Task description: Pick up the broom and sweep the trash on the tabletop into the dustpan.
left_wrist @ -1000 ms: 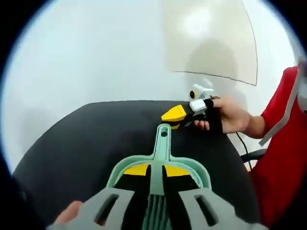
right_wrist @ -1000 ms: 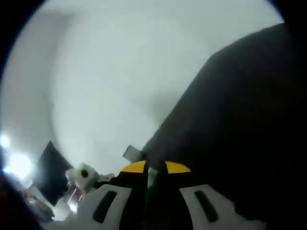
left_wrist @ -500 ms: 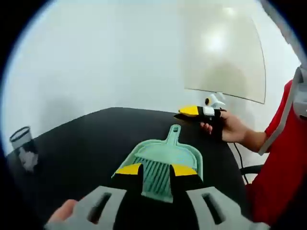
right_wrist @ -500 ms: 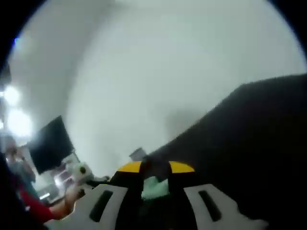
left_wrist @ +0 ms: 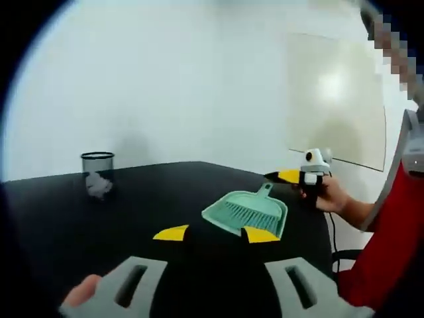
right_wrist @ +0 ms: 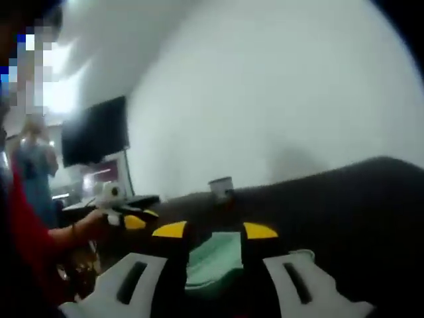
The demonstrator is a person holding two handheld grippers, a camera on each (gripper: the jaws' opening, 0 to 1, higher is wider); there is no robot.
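The left gripper has two pale grey jaws with long slots, black inner parts and yellow tips. The right gripper looks the same: grey slotted jaws, black in the middle, yellow tips. The person wears a red sleeve, and a light grey strap lies across it.

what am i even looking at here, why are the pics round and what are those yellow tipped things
A person holds a pair of handheld tongs in each hand; each carries a fisheye camera, hence the round pictures. The yellow tips are the tongs' ends. The left gripper view looks across a black table at a green dustpan with its brush inside, and a mesh cup farther back. Its own left tongs are open and empty. The right tongs also look open, with the dustpan just beyond them. A hand holds the other tongs.
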